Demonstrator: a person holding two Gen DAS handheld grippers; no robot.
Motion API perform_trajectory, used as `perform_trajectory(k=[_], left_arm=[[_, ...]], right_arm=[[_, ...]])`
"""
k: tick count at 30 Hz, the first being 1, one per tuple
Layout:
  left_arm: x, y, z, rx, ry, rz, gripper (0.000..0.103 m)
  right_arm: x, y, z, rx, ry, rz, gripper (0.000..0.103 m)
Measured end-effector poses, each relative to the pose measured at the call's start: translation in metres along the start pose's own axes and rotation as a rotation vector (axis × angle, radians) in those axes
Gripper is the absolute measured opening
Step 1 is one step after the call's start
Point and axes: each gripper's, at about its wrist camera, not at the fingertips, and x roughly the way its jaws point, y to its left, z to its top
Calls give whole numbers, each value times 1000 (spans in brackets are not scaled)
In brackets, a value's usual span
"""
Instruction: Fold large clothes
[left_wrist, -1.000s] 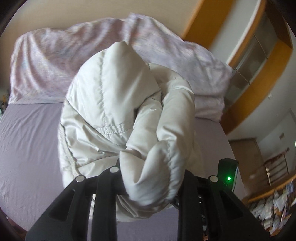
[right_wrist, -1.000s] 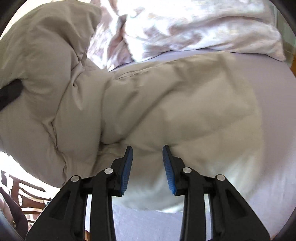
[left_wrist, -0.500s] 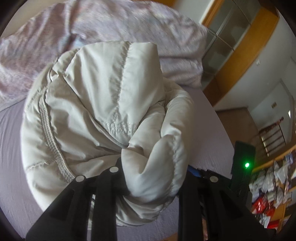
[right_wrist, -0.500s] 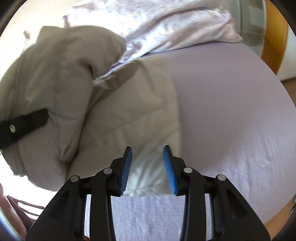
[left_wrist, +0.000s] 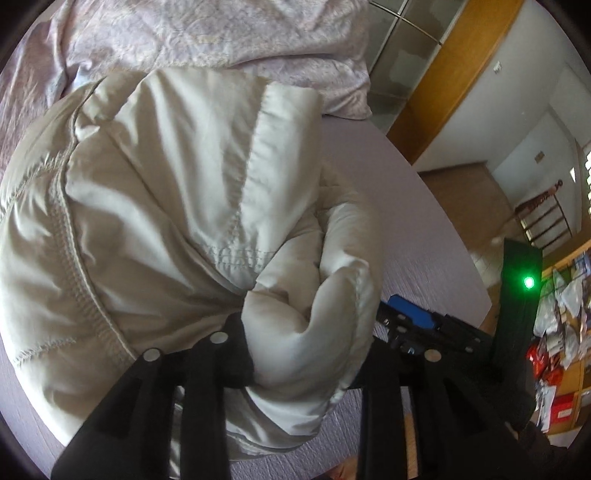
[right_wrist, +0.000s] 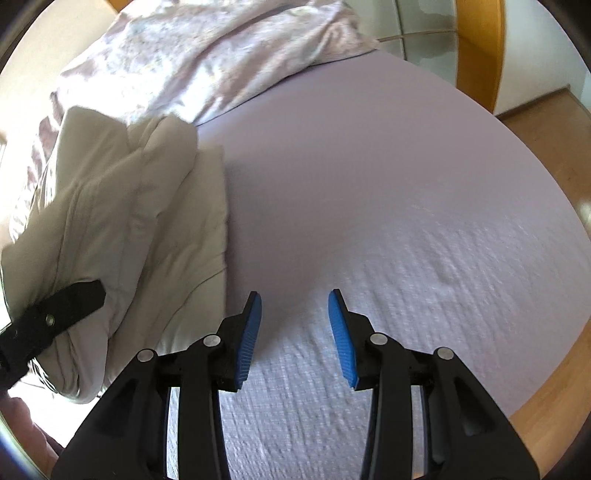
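Observation:
A cream padded jacket (left_wrist: 166, 206) fills the left wrist view, bunched up over the lilac bed sheet (left_wrist: 402, 206). My left gripper (left_wrist: 306, 328) is shut on a thick fold of the jacket; its fingertips are hidden by the fabric. In the right wrist view the jacket (right_wrist: 122, 214) lies folded at the left on the bed, with the left gripper's black finger (right_wrist: 55, 314) clamped on it. My right gripper (right_wrist: 294, 332) is open and empty, over bare sheet (right_wrist: 388, 206) to the right of the jacket. The right gripper also shows in the left wrist view (left_wrist: 410, 317).
A crumpled pink patterned duvet (right_wrist: 207, 55) lies along the head of the bed. A wooden bed frame and wardrobe (left_wrist: 454, 66) stand at the right. Wooden floor (right_wrist: 554, 118) lies beyond the bed's right edge. Shelves with packets (left_wrist: 561, 332) are at the far right.
My right gripper has moved right, off the jacket and over bare sheet, staying open. My left gripper has carried the bunched jacket fold across, still shut on it.

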Motion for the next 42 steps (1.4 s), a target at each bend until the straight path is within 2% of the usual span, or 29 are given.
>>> perform_trajectory(k=[4, 9, 13, 15, 20, 24, 32, 37, 42], left_arm=[[-18, -6, 7, 32, -5, -29, 60], [-60, 3, 18, 37, -57, -49, 69], [-88, 28, 29, 10, -107, -20, 70], [-96, 46, 36, -10, -132, 37, 71], [-101, 97, 32, -85, -121, 127, 71], [-90, 130, 34, -132, -95, 186, 71], [-83, 166, 26, -210, -83, 221, 71], [-75, 181, 25, -244, -85, 217, 74], [-62, 180, 25, -238, -76, 209, 75]], right_arm=[[-3, -6, 9, 23, -15, -8, 40], [-15, 2, 36, 25, -58, 15, 40], [-31, 30, 62, -13, -105, 65, 40], [-40, 49, 74, -41, -123, 102, 40], [-48, 101, 93, -127, -127, 173, 40], [-45, 132, 90, -173, -99, 202, 40], [-39, 180, 87, -257, -87, 235, 40], [-42, 192, 90, -267, -133, 217, 39], [-41, 197, 94, -276, -149, 210, 39]])
